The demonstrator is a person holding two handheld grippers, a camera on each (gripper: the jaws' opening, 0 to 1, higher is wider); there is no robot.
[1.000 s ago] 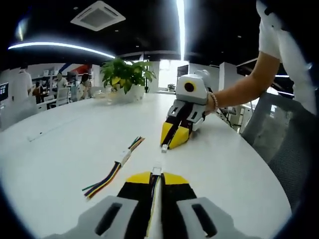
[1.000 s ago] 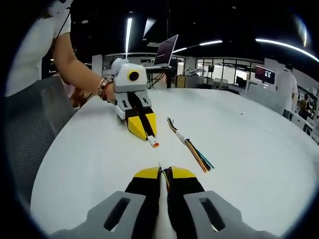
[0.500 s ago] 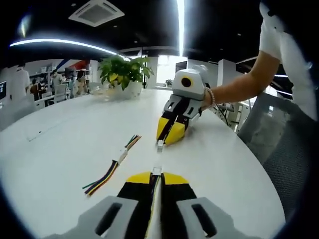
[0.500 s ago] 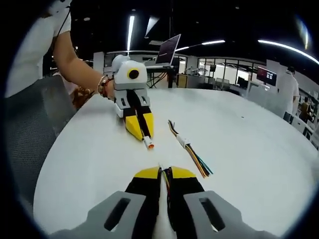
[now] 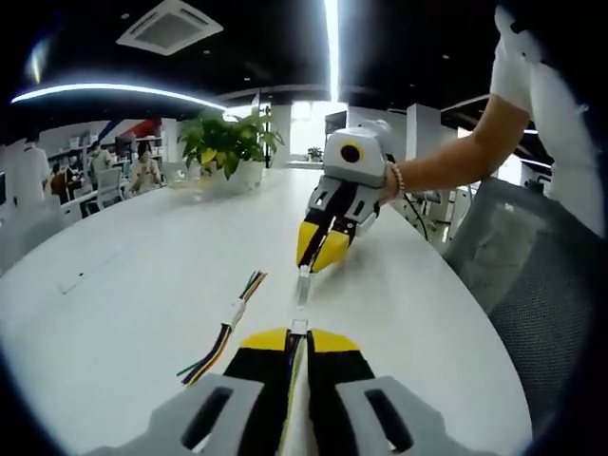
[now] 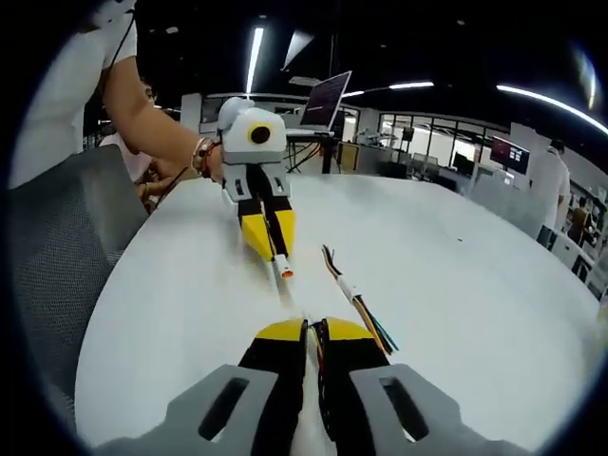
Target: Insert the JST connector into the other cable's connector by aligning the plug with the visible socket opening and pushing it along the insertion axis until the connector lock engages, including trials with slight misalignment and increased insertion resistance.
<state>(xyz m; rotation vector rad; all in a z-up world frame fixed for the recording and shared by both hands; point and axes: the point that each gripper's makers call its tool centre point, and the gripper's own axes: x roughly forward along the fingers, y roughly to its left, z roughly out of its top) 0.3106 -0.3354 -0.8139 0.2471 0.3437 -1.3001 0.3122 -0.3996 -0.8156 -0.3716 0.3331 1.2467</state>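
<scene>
Now closer, right gripper plug nearing left gripper socket

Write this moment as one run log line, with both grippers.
left gripper: shut on connector | right gripper: shut on connector | connectors: facing, not mated | spare cable: on table

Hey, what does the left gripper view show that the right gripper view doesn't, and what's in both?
Left gripper view alone: a potted plant at the table's far end and a ceiling vent.

Right gripper view alone: an open laptop beyond the table.

Both: the white table, the spare multicoloured cable lying on it, and two shut grippers facing each other, left gripper and right gripper, each holding a connector.
</scene>
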